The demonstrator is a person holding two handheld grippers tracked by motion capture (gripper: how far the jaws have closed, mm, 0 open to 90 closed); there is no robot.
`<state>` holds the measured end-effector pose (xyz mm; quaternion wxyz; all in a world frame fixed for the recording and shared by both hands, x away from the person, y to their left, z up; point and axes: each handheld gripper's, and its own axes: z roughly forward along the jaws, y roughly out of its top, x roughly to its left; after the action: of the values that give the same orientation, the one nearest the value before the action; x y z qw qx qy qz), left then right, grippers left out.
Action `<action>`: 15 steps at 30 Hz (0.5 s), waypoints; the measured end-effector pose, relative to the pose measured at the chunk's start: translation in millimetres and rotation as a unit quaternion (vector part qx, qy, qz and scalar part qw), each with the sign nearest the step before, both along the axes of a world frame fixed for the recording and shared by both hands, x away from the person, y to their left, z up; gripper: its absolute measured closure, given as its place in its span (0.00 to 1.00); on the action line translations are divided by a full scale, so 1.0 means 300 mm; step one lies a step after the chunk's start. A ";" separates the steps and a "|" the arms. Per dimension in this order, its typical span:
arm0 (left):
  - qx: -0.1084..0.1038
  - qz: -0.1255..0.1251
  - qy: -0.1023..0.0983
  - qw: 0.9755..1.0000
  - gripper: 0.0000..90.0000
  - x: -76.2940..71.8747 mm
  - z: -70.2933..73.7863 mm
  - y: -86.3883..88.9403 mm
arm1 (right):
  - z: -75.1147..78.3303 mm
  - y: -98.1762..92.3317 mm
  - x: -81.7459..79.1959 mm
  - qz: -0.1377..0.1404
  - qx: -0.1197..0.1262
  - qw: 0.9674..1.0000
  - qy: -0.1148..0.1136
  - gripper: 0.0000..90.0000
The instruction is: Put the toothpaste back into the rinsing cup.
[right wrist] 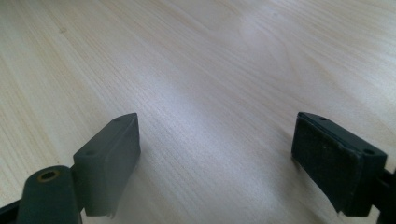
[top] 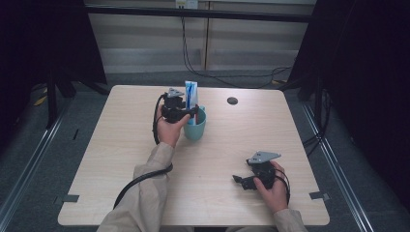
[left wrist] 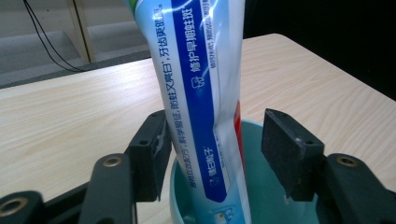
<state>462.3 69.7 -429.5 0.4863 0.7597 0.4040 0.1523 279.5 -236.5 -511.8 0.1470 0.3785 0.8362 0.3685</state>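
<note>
- The table [top: 121, 159] is pale wood, with a small dark round spot [top: 232, 100] near its far edge, well apart from everything else.
- The cup [top: 196, 129] is teal and stands upright just left of the table's middle, towards the far side.
- The toothpaste tube [top: 191, 94] stands in the cup with its long axis nearly upright, the flat crimped end pointing up and the lower end down inside the cup; it leans slightly against the rim.
- The left gripper [top: 189, 115] sits level at the cup's left side, over the rim. Its jaws stand partly apart with the tube between them: one pad is touching or just beside the tube, the other is clear of it.
- The right gripper [top: 240, 180] rests low over bare table near the front right, well apart from the cup, jaws wide with nothing between them.
</note>
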 end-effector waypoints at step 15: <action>-0.014 -0.012 0.017 1.000 0.28 -0.014 0.031 0.054 | 0.000 -0.001 0.003 0.002 0.001 1.000 -0.001 0.17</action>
<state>458.0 85.9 -420.3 0.4922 0.7600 0.4049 0.1275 280.5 -236.8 -511.9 0.1463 0.3766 0.8364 0.3704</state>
